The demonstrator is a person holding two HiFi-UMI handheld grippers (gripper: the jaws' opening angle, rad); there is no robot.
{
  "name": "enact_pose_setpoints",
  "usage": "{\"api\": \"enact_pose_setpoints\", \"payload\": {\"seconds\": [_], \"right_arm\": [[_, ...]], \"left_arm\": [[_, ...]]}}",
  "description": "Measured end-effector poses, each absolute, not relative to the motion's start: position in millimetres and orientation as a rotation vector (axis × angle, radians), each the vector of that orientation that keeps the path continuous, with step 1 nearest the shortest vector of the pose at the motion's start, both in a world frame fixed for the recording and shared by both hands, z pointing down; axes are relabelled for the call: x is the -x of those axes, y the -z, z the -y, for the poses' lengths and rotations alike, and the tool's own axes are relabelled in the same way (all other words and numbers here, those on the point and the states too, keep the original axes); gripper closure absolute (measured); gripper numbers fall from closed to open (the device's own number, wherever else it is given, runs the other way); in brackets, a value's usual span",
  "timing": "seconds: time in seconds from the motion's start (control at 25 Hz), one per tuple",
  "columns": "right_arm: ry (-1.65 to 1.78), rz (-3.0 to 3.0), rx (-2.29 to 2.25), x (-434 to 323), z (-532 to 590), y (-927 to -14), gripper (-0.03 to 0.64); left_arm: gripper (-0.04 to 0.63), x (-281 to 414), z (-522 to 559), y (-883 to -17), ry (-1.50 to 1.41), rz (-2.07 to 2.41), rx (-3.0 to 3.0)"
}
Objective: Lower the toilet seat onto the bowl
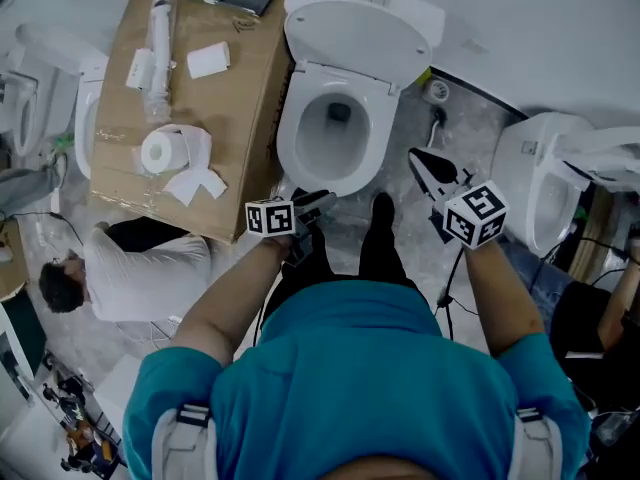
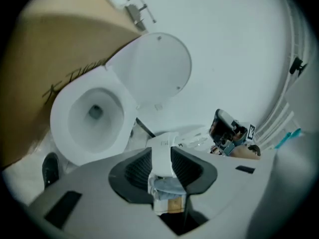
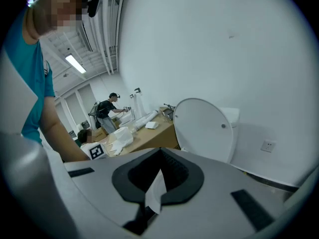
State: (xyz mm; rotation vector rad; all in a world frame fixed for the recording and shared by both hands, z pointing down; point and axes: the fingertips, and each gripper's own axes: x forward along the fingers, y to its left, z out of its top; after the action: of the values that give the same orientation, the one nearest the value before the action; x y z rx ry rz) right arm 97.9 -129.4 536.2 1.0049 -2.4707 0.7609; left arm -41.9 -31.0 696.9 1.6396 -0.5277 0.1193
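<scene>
Roughly, by size: cardboard-covered desk (image 1: pixel 235 108) hard against the bowl's (image 1: pixel 300 163) left side. Second toilet (image 1: pixel 545 193) off to the right. Person in white (image 1: pixel 140 278) crouched below the desk. Paper roll (image 1: pixel 160 151) on the desk. Toilet seat (image 1: pixel 362 30) upright against the tank, bowl uncovered. Left tongs (image 1: pixel 322 200) at the bowl's front rim, slightly parted, empty. Right tongs (image 1: pixel 415 156) beside its right flank, closed. Seat well beyond both.

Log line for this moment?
toilet seat: appears down on bowl | lid: up | left tool: grip unclear | right tool: shut
</scene>
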Motion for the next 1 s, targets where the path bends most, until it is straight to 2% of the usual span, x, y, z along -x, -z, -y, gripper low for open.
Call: {"api": "enact_pose_setpoints", "payload": {"seconds": [0.08, 0.32, 0.64, 1.0], "right_arm": [[-0.737, 2.473, -1.011, -98.0, 128.6, -517.6, 0.624], [-0.653, 2.522, -1.063, -97.2, 133.2, -447.3, 0.624], [-0.599, 2.57, -1.134, -111.7, 135.9, -371.3, 0.624], [-0.533, 2.627, -1.161, -115.6, 138.4, -301.6, 0.624]], "left_arm": [[0.508, 46.7, 54.1, -656.8, -0.076, 0.576, -1.721], [0.588, 63.3, 114.5, -532.4, 0.04, 0.658, -1.922], [0.591, 64.5, 141.6, -385.7, 0.139, 0.643, -2.183], [0.592, 78.0, 155.1, -284.5, 0.184, 0.739, -2.305]]}}
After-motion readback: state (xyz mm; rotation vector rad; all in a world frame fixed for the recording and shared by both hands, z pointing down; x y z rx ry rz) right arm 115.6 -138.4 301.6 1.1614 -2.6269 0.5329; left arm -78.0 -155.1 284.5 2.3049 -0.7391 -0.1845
